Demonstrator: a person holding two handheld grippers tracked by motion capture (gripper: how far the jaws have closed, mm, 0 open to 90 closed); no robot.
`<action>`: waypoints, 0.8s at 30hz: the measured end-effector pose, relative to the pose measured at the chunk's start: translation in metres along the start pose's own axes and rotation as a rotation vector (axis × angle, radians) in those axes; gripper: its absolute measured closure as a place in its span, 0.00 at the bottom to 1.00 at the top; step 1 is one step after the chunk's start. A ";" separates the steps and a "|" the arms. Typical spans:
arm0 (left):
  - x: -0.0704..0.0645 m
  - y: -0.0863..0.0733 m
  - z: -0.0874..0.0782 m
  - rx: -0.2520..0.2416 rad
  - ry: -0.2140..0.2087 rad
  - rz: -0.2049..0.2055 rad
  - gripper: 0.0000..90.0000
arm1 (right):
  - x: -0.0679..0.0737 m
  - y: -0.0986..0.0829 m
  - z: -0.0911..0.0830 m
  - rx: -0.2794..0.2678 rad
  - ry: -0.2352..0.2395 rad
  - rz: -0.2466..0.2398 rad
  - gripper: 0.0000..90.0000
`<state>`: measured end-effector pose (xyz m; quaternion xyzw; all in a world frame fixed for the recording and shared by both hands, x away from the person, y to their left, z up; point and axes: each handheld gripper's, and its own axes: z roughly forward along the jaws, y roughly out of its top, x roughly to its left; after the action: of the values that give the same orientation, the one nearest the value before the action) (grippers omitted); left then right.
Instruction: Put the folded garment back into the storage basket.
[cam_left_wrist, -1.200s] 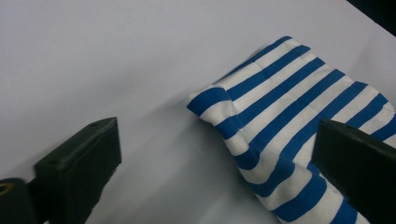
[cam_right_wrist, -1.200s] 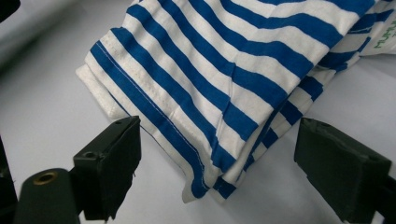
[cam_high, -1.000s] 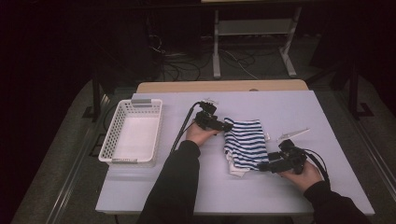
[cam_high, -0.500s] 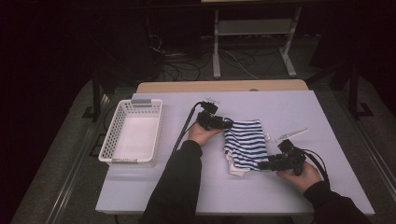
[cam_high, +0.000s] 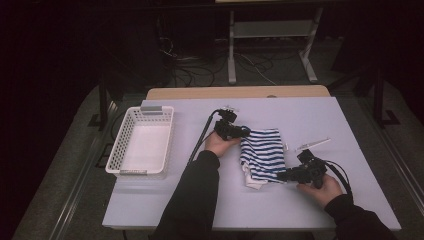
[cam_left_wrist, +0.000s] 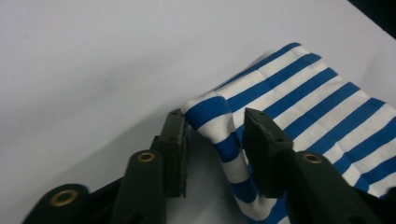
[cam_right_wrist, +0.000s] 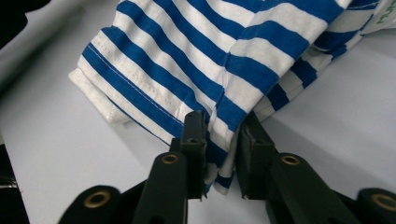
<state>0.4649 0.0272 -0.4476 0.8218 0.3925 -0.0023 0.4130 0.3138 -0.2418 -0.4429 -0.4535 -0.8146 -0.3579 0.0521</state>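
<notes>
Cloth (cam_high: 263, 155), striped blue and white and folded small, lies near the middle of my table (cam_high: 350, 125), between my two hands. From above, my left forearm runs up from the bottom edge and my left hand (cam_high: 220, 145) rests on the table just left of the cloth, holding the left gripper (cam_high: 242, 133) at the cloth's upper left corner. My right hand (cam_high: 325, 187) sits low on the right, with the right gripper (cam_high: 282, 176) pointing left into the cloth's lower right corner. A white basket (cam_high: 142, 145) stands well apart to the left, by the table's left edge, and a thin white stick (cam_high: 312, 144) lies just right of the cloth. Bare table stretches behind the cloth and along the front edge.

Along my left gripper (cam_left_wrist: 215, 140), the jaws stand apart, and a raised fold of the cloth (cam_left_wrist: 303, 107) bulges up between them, touching the left jaw while a small gap shows at the right one; they are not clamped. Bare table fills the left side.

Along my right gripper (cam_right_wrist: 223, 140), the jaws are pinched on the cloth's (cam_right_wrist: 224, 60) layered hem, gripping it. Bare table lies on both sides.
</notes>
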 end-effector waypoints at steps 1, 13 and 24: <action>0.000 0.000 0.001 0.004 -0.003 -0.002 0.72 | 0.000 0.000 0.000 -0.001 0.000 0.000 0.83; -0.010 0.004 0.004 0.028 0.024 0.034 0.93 | 0.005 0.001 -0.002 -0.008 -0.024 -0.009 0.88; -0.030 0.015 -0.002 -0.023 0.065 0.096 0.93 | 0.014 0.003 -0.010 -0.025 -0.017 -0.047 0.89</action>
<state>0.4536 0.0045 -0.4260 0.8346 0.3656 0.0488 0.4092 0.3061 -0.2372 -0.4286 -0.4381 -0.8207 -0.3655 0.0311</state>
